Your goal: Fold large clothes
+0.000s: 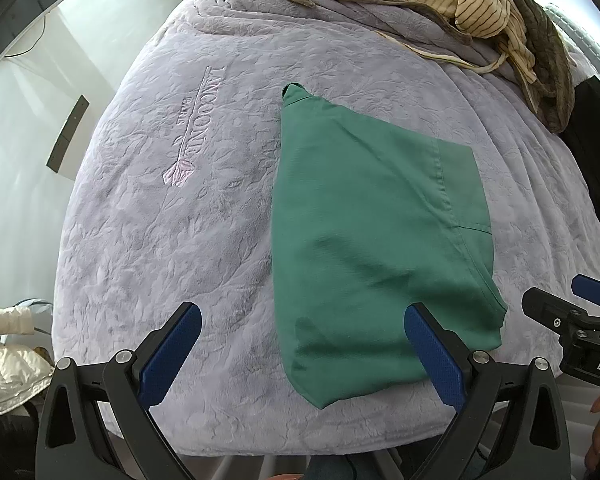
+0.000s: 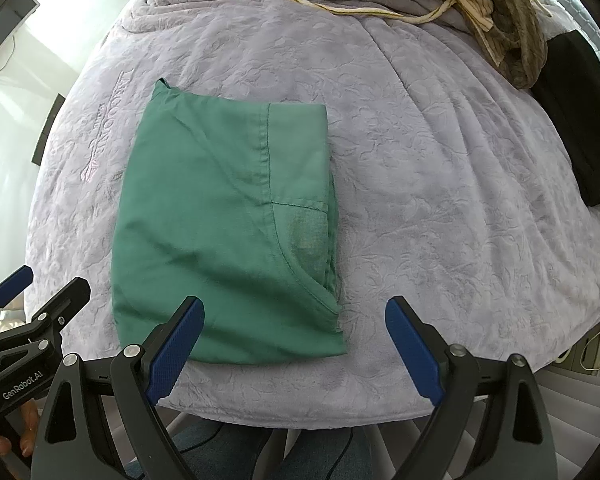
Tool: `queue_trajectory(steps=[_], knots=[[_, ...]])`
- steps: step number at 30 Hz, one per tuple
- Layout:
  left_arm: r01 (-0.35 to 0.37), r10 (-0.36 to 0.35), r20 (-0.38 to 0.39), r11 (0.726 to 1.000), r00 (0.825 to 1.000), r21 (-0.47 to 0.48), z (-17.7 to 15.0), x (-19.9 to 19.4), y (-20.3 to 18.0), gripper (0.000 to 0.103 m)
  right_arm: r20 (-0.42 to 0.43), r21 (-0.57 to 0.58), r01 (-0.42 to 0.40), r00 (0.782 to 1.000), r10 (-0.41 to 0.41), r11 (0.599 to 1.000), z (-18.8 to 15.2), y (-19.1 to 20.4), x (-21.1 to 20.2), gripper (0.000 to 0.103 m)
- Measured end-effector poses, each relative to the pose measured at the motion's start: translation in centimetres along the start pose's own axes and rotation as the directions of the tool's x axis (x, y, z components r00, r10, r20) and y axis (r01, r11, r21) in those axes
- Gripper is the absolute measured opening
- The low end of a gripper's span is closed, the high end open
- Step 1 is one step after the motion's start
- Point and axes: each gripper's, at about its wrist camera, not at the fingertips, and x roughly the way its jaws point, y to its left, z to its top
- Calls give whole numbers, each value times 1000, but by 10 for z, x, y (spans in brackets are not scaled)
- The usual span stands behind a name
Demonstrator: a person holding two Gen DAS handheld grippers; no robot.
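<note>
A green garment point(image 1: 364, 232) lies folded into a compact rectangle on the lavender blanket point(image 1: 172, 240); it also shows in the right wrist view point(image 2: 220, 220). My left gripper point(image 1: 302, 350) is open and empty, held above the garment's near left corner. My right gripper point(image 2: 294, 344) is open and empty, above the garment's near right corner. Each gripper shows at the edge of the other's view: the right one point(image 1: 572, 312) and the left one point(image 2: 28, 300).
A heap of striped beige and olive clothes point(image 1: 480, 12) lies at the blanket's far right. A black folded garment point(image 2: 580, 120) lies at the right edge. A white puffy jacket point(image 1: 4, 364) sits off the bed, lower left.
</note>
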Motion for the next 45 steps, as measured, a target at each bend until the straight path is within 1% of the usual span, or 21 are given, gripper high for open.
queue_trajectory(steps=[31, 45], knots=[[-10, 10, 0, 1000, 1000, 18, 5, 0, 1, 102, -3, -4, -1, 1000, 1, 1000, 0, 1, 2, 93], [-13, 13, 13, 1000, 1000, 9, 6, -1, 2, 102, -14, -5, -4, 1000, 3, 1000, -1, 1, 5, 93]])
